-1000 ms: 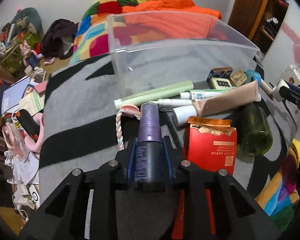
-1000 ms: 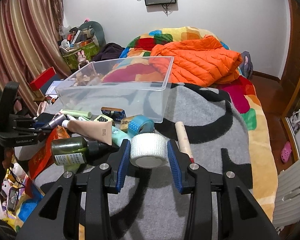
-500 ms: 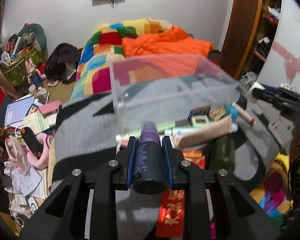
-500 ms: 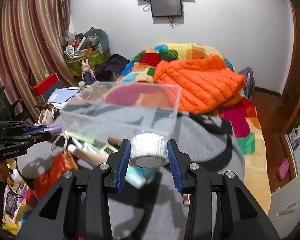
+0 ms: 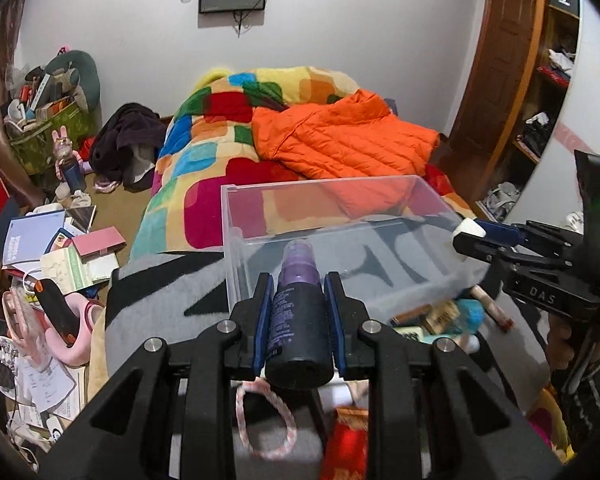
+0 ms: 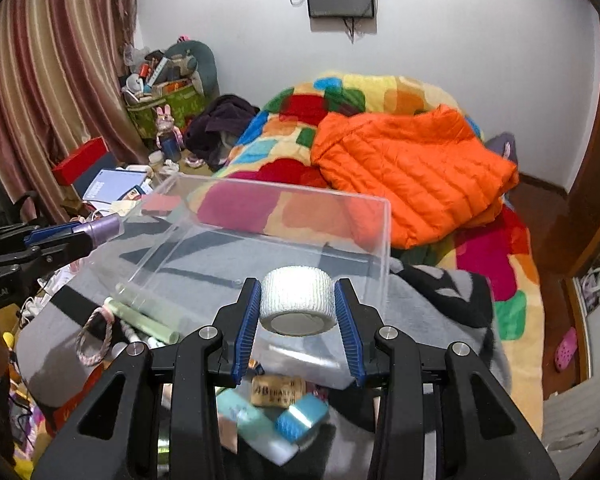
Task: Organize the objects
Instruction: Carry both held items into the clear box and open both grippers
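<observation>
Here, left tool (image 5: 298,322) pinching dark spray bottle (image 5: 298,332), right tool (image 6: 298,314) pinching white tape roll (image 6: 298,304), clutter underneath half hidden.

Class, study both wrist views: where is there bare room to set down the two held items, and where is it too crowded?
Free: the floor of the clear bin, bare between its four walls, and the grey blanket left of it. Crowded: the strip in front of the bin, packed with green tubes, blue tape and boxes. The left claw grips a purple bottle; the right claw grips white tape.
</observation>
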`<action>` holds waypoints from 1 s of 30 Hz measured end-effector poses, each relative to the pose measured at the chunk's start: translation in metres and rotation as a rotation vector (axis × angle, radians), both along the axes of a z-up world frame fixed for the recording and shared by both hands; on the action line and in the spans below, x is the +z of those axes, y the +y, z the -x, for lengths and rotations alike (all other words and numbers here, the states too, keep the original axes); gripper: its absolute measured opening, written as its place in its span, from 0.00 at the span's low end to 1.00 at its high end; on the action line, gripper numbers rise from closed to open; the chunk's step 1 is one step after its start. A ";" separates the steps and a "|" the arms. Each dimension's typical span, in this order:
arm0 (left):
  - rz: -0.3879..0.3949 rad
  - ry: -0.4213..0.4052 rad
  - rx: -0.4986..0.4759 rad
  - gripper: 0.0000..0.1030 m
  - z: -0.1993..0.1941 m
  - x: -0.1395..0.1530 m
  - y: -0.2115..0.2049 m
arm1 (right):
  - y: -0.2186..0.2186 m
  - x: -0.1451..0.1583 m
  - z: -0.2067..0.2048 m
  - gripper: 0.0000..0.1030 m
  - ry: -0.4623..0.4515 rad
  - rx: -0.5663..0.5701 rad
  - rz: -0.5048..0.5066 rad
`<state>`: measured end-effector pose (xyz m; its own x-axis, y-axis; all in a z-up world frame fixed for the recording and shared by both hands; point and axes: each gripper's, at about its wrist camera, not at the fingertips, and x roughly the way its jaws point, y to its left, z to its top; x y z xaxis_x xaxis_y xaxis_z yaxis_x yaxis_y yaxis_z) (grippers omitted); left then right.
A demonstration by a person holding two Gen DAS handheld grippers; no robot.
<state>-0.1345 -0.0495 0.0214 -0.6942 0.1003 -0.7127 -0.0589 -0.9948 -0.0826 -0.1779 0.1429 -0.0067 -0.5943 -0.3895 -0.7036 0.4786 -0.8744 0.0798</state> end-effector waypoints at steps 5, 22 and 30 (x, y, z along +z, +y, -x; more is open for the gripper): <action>0.016 -0.053 0.003 0.25 0.026 -0.017 0.002 | -0.013 -0.010 0.016 0.34 -0.046 0.013 -0.022; 0.043 -0.099 -0.084 0.25 0.035 -0.028 0.026 | -0.038 -0.027 0.030 0.37 -0.140 0.057 -0.041; 0.026 -0.018 -0.086 0.55 -0.001 0.001 0.017 | -0.017 -0.004 0.013 0.49 -0.093 0.046 0.008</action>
<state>-0.1335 -0.0326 0.0225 -0.6706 0.1401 -0.7284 -0.1429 -0.9880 -0.0584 -0.1910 0.1260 -0.0109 -0.5083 -0.4206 -0.7515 0.5086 -0.8508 0.1323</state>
